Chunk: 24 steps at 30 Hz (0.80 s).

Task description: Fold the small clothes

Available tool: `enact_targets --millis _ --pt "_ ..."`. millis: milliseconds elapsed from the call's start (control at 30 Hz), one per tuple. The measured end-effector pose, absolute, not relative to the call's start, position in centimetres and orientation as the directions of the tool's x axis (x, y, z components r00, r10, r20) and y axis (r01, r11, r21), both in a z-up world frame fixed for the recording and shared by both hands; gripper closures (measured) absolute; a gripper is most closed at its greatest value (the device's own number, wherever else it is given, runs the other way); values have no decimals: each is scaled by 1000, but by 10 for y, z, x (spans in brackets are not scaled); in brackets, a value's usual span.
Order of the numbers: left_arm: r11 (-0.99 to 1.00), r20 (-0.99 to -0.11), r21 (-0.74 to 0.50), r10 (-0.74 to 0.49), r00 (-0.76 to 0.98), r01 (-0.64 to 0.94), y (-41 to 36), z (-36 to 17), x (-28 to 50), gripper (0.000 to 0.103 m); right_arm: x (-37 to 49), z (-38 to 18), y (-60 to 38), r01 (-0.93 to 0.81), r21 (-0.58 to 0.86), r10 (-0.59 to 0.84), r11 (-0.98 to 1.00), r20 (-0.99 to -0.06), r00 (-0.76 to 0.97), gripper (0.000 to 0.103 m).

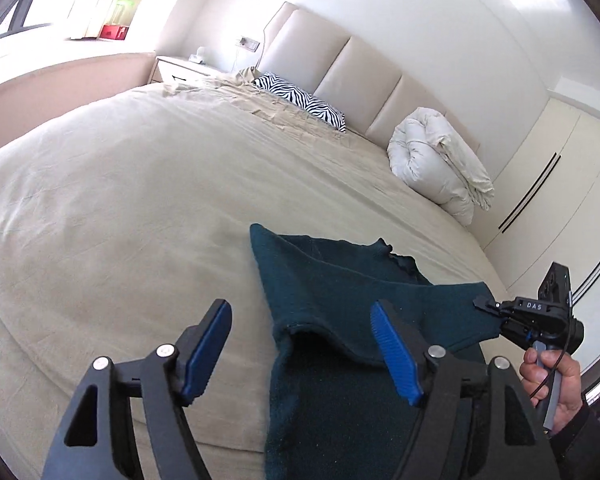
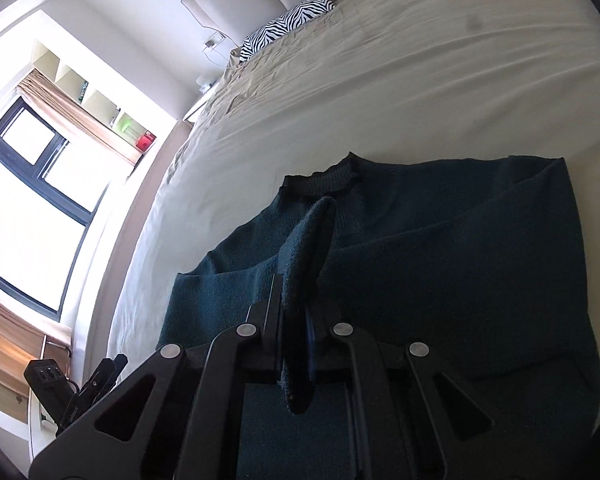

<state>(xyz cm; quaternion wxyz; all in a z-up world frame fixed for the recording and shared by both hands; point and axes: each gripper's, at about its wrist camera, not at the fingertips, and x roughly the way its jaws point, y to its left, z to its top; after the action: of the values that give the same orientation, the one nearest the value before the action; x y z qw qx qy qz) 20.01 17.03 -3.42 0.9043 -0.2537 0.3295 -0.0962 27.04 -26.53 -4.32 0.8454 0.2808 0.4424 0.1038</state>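
Observation:
A dark teal knitted sweater (image 1: pixel 332 280) lies on the beige bed (image 1: pixel 120 200), its collar toward the headboard. My left gripper (image 1: pixel 300 344) is open, its blue pads (image 1: pixel 392 352) spread above the sweater's near left edge, holding nothing. My right gripper (image 1: pixel 488 306) shows at the right in the left wrist view, shut on the sweater's right edge. In the right wrist view, my right gripper (image 2: pixel 300 304) is shut on a raised fold of the sweater (image 2: pixel 440 248), lifted above the rest of the garment.
A zebra-print pillow (image 1: pixel 300 100) and a rolled white duvet (image 1: pixel 436 160) lie by the padded headboard (image 1: pixel 332 60). A nightstand (image 1: pixel 180 70) stands at the bed's far left. Wardrobe doors (image 1: pixel 548 184) are on the right, a window (image 2: pixel 32 208) beyond the bed.

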Motion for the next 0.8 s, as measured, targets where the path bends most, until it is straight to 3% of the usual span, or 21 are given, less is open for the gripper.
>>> enact_targets --millis 33,300,800 --pt "833 -540 -553 -358 761 -1 180 -37 204 39 270 -48 -282 97 558 407 824 -702 585 96" --pt "708 -486 -706 -475 734 -8 206 -55 232 40 283 -97 -341 212 530 343 821 -755 559 96" --pt "674 -462 -736 -568 681 62 180 -59 256 38 272 -129 -360 266 513 318 816 -784 533 96"
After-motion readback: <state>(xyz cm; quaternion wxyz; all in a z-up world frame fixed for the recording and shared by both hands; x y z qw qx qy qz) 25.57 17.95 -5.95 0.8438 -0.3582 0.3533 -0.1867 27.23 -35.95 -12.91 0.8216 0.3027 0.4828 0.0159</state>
